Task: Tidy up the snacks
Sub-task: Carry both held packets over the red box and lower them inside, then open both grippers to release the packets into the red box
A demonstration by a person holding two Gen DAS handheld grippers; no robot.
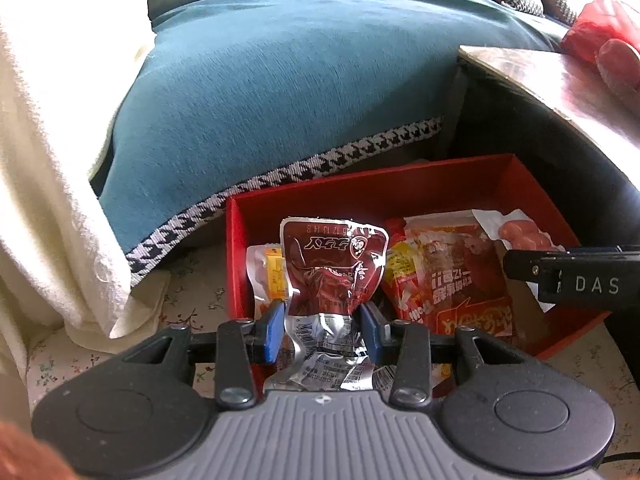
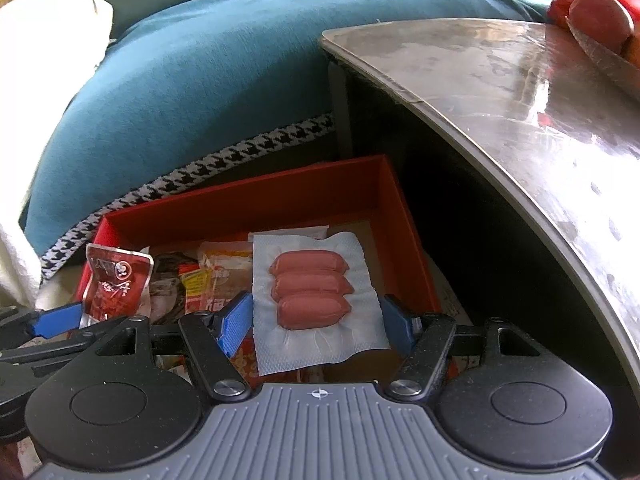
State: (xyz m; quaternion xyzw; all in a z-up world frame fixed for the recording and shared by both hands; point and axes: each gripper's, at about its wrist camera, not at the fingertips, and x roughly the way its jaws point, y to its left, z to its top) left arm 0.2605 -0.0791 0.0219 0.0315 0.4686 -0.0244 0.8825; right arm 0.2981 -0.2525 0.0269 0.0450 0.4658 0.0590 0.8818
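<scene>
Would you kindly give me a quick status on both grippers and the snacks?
Left gripper shut on dark red foil pouch. Right gripper shut on sausage pack. Both over red box. Nothing in the way.

The left gripper [image 1: 322, 322] pinches a dark red foil snack pouch [image 1: 334, 264] above the red box [image 1: 400, 188]; an orange-red packet [image 1: 452, 280] lies at three o'clock.

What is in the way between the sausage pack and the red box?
Nothing visible. The right gripper holds the sausage pack right over the open red box, with only other snack packets lying inside.
</scene>
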